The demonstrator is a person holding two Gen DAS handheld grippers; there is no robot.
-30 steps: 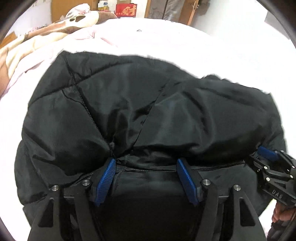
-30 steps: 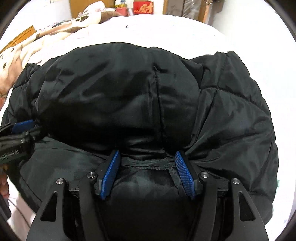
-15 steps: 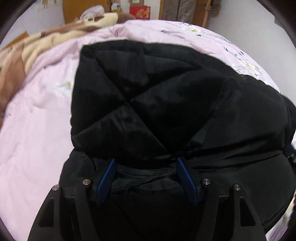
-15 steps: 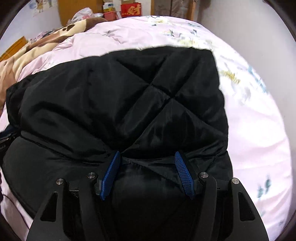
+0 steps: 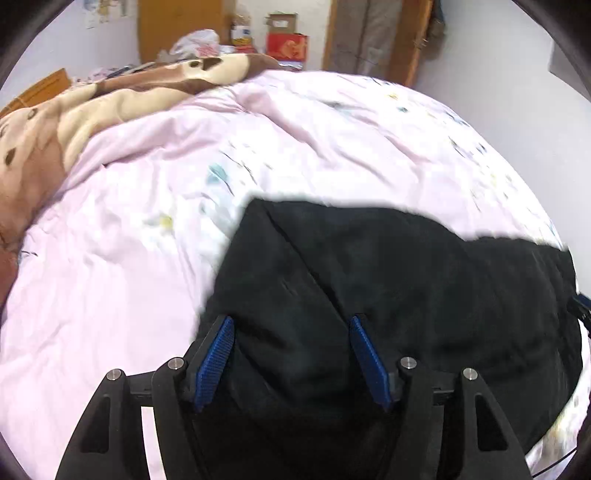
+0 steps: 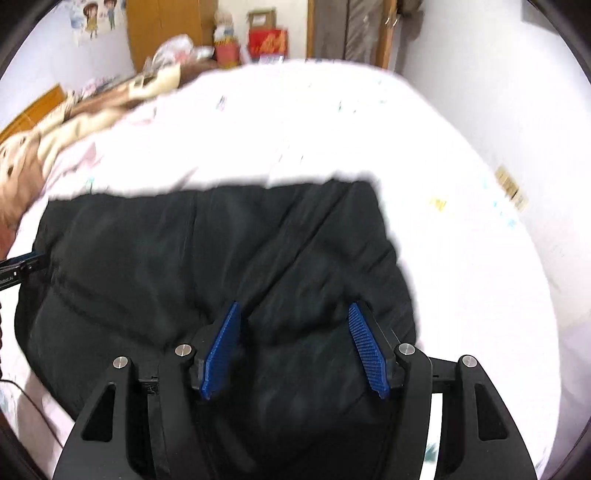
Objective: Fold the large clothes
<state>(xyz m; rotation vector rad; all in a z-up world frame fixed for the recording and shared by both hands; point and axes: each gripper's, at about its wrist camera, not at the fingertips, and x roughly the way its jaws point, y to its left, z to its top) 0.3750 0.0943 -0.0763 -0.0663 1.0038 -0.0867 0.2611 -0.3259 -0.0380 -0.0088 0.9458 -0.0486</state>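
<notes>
A black quilted jacket lies folded on the pink bedspread; it also shows in the right wrist view. My left gripper sits over the jacket's near left part, blue pads wide apart, with fabric bulging between them. My right gripper sits over the jacket's near right part, pads also wide apart over the fabric. The left gripper's tip shows at the left edge of the right wrist view. Both views are blurred by motion.
A brown and cream blanket is bunched at the bed's far left. Wooden wardrobe, red box and door frame stand beyond the bed. White wall runs along the right.
Both grippers have risen and pulled back, so the jacket fills less of each view and more bedspread shows. The jacket's folded top now lies flat.
</notes>
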